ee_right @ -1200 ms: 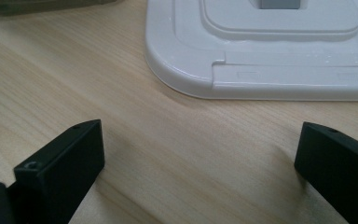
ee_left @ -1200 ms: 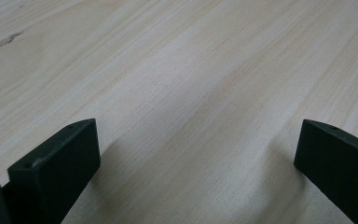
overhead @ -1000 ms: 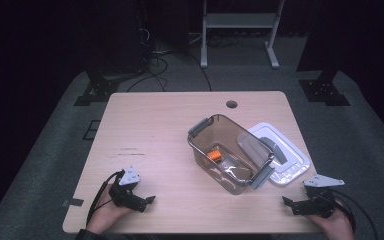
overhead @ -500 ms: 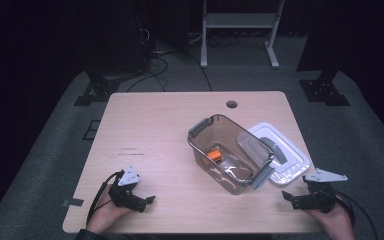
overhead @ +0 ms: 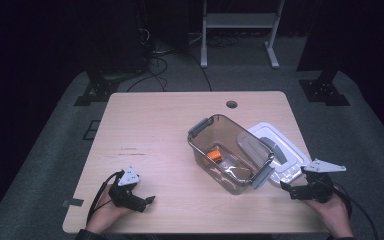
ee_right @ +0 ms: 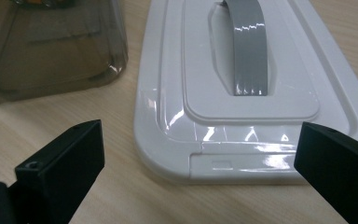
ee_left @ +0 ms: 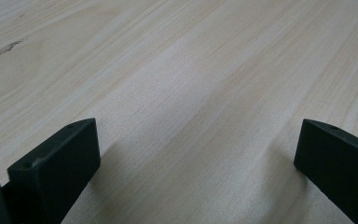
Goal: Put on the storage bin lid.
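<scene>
Right gripper view: our right hand-held gripper (ee_right: 200, 186), jaws spread and empty, faces the lid (ee_right: 242, 88) lying flat on the surface (ee_right: 74, 196) beside the box (ee_right: 51, 46); we judge a level approach to its near rim best.

The surface (ee_left: 191, 93) is showing pale, matt wood grain. The white plastic lid (ee_right: 242, 116) is gleaming glossy beside the smooth, smoky see-through plastic box (ee_right: 51, 51). The fingers (ee_right: 60, 163) are looking matt black.
</scene>
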`<state>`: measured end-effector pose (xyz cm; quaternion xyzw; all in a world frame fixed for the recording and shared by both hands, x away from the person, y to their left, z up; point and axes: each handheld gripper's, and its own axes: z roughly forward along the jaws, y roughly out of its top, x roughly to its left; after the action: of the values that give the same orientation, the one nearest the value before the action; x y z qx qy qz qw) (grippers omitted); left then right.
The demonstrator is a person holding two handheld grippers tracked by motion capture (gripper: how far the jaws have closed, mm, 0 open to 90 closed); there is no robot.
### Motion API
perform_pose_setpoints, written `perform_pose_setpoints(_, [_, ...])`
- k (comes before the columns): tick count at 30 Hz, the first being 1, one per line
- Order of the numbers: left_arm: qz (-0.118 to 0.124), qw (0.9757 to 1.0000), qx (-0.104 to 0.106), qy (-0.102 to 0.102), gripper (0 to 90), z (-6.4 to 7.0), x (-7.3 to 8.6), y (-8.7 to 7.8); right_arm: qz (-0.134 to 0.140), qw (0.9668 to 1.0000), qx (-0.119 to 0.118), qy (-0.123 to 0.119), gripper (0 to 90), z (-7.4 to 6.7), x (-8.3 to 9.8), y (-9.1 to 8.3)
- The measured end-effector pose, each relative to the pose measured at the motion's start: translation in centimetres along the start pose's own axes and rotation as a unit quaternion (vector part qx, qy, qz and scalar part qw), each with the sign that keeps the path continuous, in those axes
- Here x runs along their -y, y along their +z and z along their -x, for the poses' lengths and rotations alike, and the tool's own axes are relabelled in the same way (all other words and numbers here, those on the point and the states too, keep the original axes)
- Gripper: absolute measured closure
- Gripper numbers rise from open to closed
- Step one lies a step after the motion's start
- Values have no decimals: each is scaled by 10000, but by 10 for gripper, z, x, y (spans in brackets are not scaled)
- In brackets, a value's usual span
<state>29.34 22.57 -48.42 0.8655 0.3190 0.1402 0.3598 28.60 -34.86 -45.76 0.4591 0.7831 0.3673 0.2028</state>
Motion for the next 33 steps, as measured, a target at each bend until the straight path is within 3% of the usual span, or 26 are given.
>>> perform_pose_setpoints(5, [-1, 10000, 1, 1, 0, 0, 0, 0, 11, 10000, 39, -19, 7, 2, -9, 5])
perform_pose_setpoints(7, [-1, 10000, 0, 1, 0, 0, 0, 0, 19, 10000, 34, -7, 69, 3, -13, 6])
perform_pose_setpoints(16, [1, 10000, 0, 0, 0, 0, 0, 0, 9, 9998, 155, -153, 125, 4, -28, 15])
perform_pose_setpoints(30, [0, 10000, 0, 0, 0, 0, 0, 0, -9, 9997, 234, -116, 160, 13, -40, 25])
perform_pose_setpoints(33, [2, 10000, 3, 0, 0, 0, 0, 0, 58, 9997, 213, -119, 214, 16, -41, 28])
